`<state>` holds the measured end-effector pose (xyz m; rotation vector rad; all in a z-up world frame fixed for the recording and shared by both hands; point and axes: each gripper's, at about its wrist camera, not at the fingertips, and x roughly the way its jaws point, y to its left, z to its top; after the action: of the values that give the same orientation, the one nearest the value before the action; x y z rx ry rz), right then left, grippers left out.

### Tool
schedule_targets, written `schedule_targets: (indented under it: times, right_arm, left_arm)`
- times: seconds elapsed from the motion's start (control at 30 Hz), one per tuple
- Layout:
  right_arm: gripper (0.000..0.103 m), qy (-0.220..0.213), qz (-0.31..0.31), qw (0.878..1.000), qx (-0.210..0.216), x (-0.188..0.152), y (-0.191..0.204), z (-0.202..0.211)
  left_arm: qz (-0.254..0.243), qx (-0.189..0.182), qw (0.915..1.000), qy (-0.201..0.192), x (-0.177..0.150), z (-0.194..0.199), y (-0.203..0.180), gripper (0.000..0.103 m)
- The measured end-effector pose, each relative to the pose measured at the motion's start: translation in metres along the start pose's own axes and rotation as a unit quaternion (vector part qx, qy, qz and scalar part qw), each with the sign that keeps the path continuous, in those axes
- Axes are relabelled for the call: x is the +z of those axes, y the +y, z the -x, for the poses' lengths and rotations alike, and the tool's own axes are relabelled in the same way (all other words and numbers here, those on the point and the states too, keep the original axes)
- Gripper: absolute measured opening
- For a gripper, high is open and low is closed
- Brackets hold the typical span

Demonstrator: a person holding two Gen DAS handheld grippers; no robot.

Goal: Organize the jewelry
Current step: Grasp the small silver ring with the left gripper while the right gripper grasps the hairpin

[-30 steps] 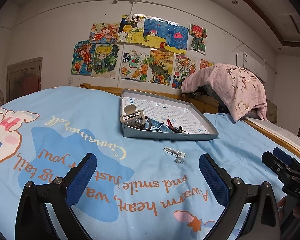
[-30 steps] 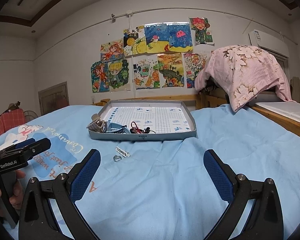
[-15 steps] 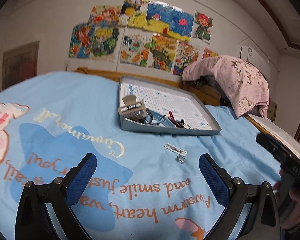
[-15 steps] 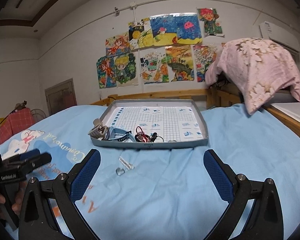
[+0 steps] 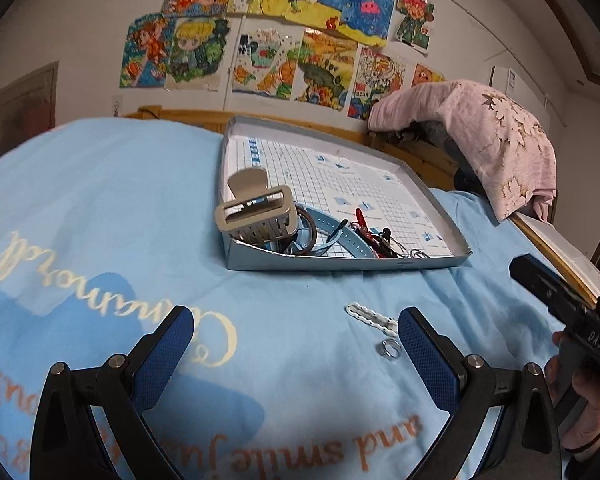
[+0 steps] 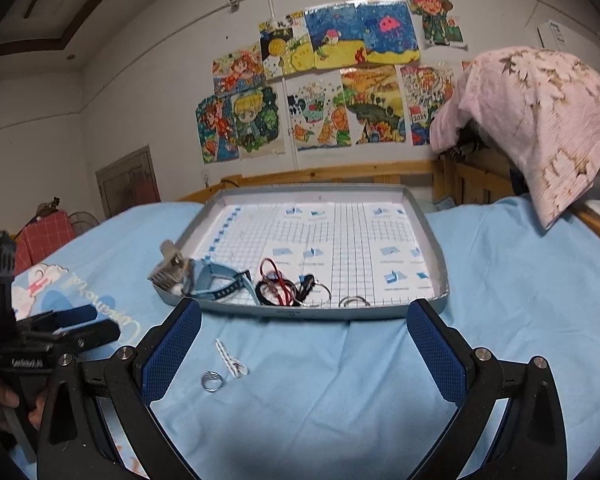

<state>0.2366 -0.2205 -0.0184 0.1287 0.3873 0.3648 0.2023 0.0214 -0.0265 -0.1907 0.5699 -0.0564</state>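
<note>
- My left gripper (image 5: 296, 332) hangs low over the blue bedsheet (image 5: 100, 208), its blue-padded fingers (image 5: 164, 356) spread wide with nothing between them.
- My right gripper (image 6: 304, 328) is likewise spread wide and empty, pointed at the near edge of the tray (image 6: 432, 224).
- On the sheet, in front of the tray, lie a small white hair clip (image 5: 370, 314) and a silver ring (image 5: 388, 349), just beside each other; in the left view both sit close to my right-hand finger pad.
- In the right view the same ring (image 6: 212, 381) and clip (image 6: 230, 358) lie just inside my left-hand finger pad.
- The shallow grey tray has a white grid-printed floor, mostly bare.
- Its near left corner holds a beige claw clip (image 5: 258, 212), a light-blue band (image 5: 340, 236), dark hair ties (image 6: 272, 292), a red piece (image 6: 272, 272) and a silver ring by the front wall (image 6: 354, 301).
- A hand (image 5: 580, 392) grips the right gripper's black handle at the right edge of the left view.
- Colourful drawings (image 6: 320, 80) cover the wall behind, and a pink floral cloth (image 6: 540, 120) is draped to the right.
</note>
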Motion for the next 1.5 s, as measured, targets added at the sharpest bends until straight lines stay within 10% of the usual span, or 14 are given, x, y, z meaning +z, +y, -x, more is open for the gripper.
schedule_targets:
  times: [0.2, 0.4, 0.73, 1.23, 1.5]
  right_arm:
    - [0.100, 0.031, -0.015, 0.999, 0.019, -0.010, -0.009, -0.019]
    - [0.077, 0.083, -0.009, 0.996, 0.038, -0.024, -0.011, -0.039]
    - [0.039, 0.147, 0.023, 0.983, 0.105, -0.030, 0.001, -0.069]
    - [0.029, 0.180, 0.035, 0.974, 0.136, -0.039, 0.008, -0.079]
    - [0.029, 0.188, 0.040, 0.972, 0.138, -0.041, 0.013, -0.083]
  left_arm:
    - [-0.009, -0.036, 0.9993, 0.011, -0.012, -0.013, -0.005, 0.102]
    - [-0.033, -0.063, 0.9973, 0.018, -0.024, -0.016, -0.015, 0.096]
    - [-0.063, -0.141, 0.9851, 0.076, -0.029, -0.038, -0.031, 0.052]
    - [-0.058, -0.177, 0.9740, 0.128, -0.029, -0.070, -0.041, 0.039]
    - [-0.031, -0.154, 0.9774, 0.141, -0.030, -0.079, -0.030, 0.009]
